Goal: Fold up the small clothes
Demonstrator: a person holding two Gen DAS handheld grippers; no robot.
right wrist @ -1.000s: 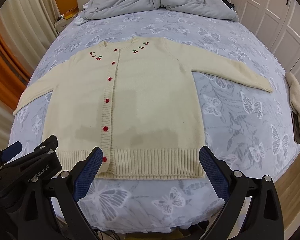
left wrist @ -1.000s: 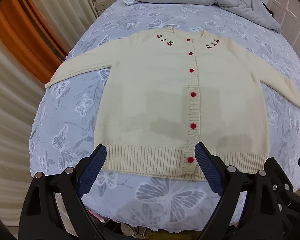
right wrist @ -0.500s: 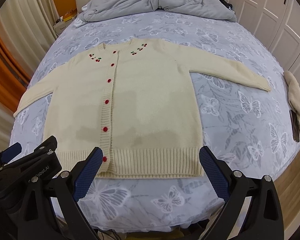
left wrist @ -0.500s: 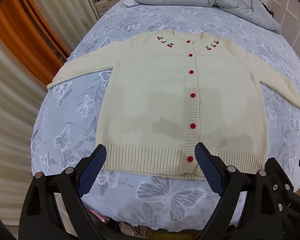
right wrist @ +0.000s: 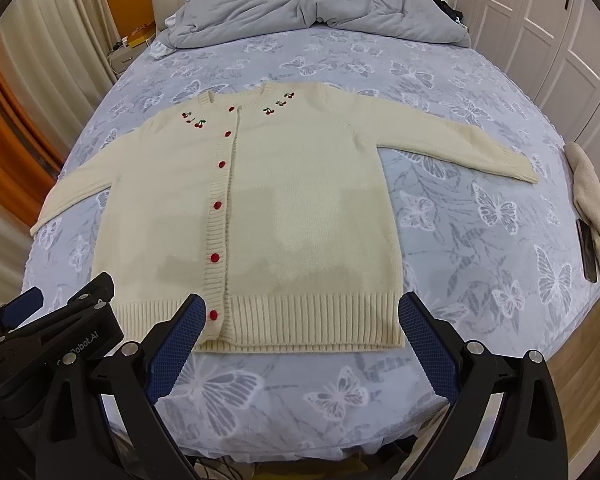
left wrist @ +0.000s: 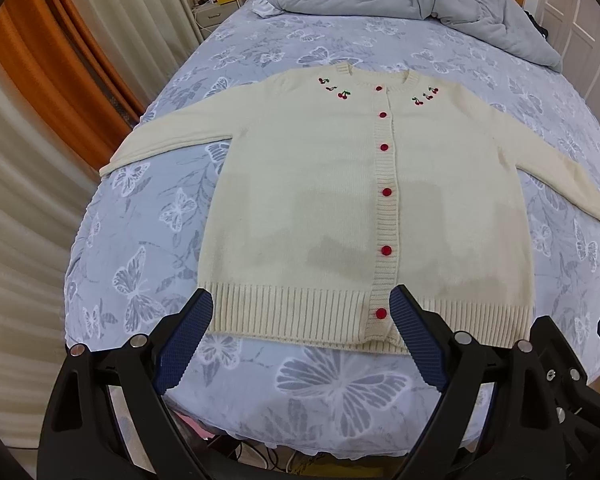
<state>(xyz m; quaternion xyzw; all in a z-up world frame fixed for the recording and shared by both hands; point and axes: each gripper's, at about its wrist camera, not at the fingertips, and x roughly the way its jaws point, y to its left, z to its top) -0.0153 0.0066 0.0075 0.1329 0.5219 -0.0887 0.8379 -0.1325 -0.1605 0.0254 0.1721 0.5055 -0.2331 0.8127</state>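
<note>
Since a second ago almost nothing has moved: our left gripper [left wrist: 300, 312] and right gripper [right wrist: 300, 314] hang side by side above the near hem, both spread wide and grasping nothing. The cardigan [left wrist: 364, 208] lies flat, buttoned and face up on the bed [right wrist: 480, 92], sleeves out, probably to make folding easy. It is cream knit with ribbed hem, round red buttons and stitched cherries.

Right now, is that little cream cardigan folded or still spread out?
Spread out. The cardigan lies flat on the bed, buttoned, both sleeves stretched sideways, hem straight; no fold shows.
</note>
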